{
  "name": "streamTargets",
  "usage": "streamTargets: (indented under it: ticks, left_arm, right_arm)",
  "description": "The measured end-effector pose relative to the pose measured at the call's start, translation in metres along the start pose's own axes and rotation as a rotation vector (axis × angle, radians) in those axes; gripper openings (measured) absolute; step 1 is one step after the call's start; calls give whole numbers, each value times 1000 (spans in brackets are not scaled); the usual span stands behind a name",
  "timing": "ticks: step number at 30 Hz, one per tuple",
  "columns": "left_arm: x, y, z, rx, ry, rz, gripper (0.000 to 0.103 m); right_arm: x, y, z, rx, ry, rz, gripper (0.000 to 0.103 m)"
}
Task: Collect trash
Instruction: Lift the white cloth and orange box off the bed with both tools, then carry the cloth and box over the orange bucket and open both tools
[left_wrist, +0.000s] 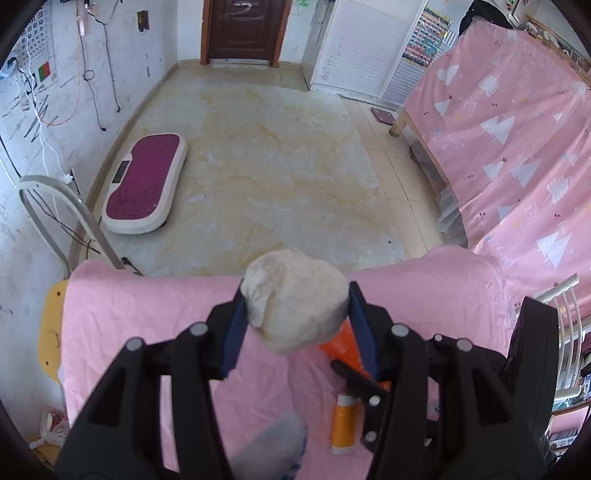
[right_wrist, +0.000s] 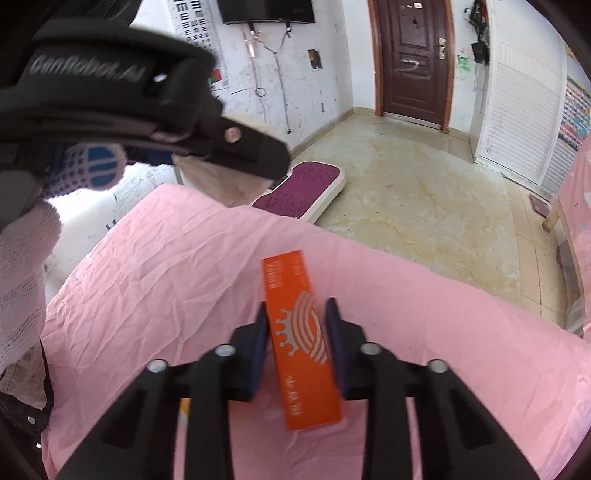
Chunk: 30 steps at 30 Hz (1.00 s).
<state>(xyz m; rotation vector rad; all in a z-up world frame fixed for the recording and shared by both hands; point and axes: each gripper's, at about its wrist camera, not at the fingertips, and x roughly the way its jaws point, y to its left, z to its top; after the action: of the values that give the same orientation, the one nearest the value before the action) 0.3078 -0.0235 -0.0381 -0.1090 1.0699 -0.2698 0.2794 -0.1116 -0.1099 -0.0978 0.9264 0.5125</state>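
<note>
My left gripper (left_wrist: 295, 306) is shut on a crumpled white paper ball (left_wrist: 295, 299) and holds it above the pink-covered table (left_wrist: 147, 314). My right gripper (right_wrist: 297, 314) has its jaws on either side of an orange box (right_wrist: 299, 339), with a small gap on the right; the box looks lifted off the pink cloth (right_wrist: 166, 277). In the left wrist view the orange box (left_wrist: 341, 347) and the right gripper show below the paper ball. The left gripper's body (right_wrist: 129, 103) and a gloved hand fill the upper left of the right wrist view.
An orange thread spool (left_wrist: 343, 424) lies on the pink cloth near a grey cloth (left_wrist: 273, 446). A maroon footboard (left_wrist: 144, 181) sits on the marble floor. A pink-covered bed (left_wrist: 517, 140) is at the right. A plastic bag (left_wrist: 53, 424) lies on the floor, lower left.
</note>
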Motion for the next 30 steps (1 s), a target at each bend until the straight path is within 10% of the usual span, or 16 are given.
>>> streamTargets:
  ticks: [30]
  left_arm:
    - [-40,-95,-66,186,-51,16,49]
  right_arm:
    - [-190,-99,-75,338,-310,-144,14]
